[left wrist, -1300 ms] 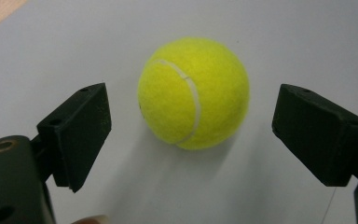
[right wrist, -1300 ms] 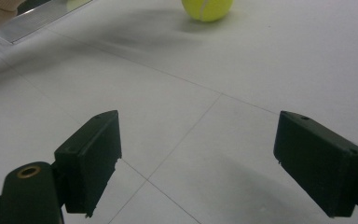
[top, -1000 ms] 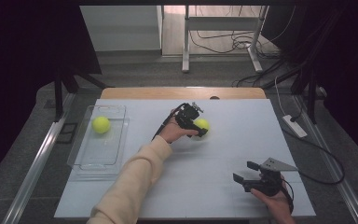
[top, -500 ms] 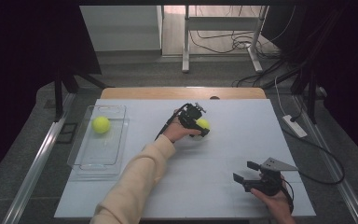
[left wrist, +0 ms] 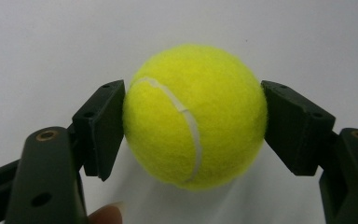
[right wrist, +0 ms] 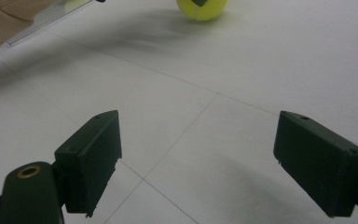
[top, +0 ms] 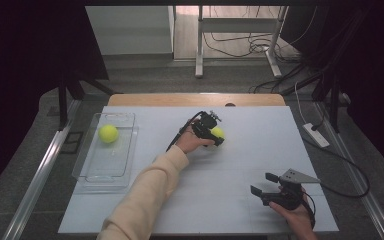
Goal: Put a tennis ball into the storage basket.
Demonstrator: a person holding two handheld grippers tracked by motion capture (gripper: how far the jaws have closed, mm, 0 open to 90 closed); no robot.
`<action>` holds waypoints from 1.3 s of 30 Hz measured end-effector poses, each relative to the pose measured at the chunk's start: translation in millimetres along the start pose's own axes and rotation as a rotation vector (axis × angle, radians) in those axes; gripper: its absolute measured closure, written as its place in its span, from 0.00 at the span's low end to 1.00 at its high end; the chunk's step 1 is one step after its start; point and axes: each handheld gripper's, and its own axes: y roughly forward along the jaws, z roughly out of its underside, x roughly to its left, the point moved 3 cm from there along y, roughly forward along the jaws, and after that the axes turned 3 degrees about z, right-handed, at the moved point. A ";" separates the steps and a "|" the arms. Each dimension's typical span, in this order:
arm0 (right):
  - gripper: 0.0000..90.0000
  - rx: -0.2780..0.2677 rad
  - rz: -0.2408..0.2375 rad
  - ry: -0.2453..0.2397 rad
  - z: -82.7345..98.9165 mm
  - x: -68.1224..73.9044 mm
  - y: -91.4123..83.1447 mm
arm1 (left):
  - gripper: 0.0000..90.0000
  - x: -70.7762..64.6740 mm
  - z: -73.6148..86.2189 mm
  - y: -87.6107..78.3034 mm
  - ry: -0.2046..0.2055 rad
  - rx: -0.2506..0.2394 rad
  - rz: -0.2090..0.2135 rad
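A yellow tennis ball (left wrist: 195, 116) rests on the white table (top: 230, 165) right of its centre. My left gripper (left wrist: 193, 116) is shut on it, one black pad pressed against each side; a fingertip shows at the bottom edge. From above, the left gripper (top: 216, 135) is at the end of a cream sleeve, with the ball (top: 218, 132) between its jaws. My right gripper (top: 262, 183) stands open near the table's front right, nothing between its jaws. In the right gripper view the jaws are spread wide above bare table (right wrist: 198, 154), with the ball (right wrist: 201, 8) far ahead.
A clear plastic tray (top: 105, 175) lies at the table's left with a second tennis ball (top: 108, 133) in its far end. A white power strip (top: 316, 135) and cables lie off the right edge. A wooden strip (top: 195, 100) borders the far side.
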 end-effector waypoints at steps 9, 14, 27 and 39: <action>0.17 -0.001 0.003 -0.001 0.1 -0.5 -0.1 | 0.30 -3.0 -1.4 -15.7 0.030 -0.020 -0.001; 0.17 0.000 0.004 0.000 0.1 0.0 -0.1 | 0.30 -5.7 -2.2 -26.1 0.046 -0.037 -0.003; 0.17 -0.001 0.006 -0.001 -0.2 0.2 0.5 | 0.30 -10.1 -4.8 -43.8 0.066 -0.070 -0.017; 0.17 -0.001 0.007 -0.005 -0.7 1.4 0.4 | 0.30 -13.3 -0.2 -54.4 0.066 -0.086 -0.009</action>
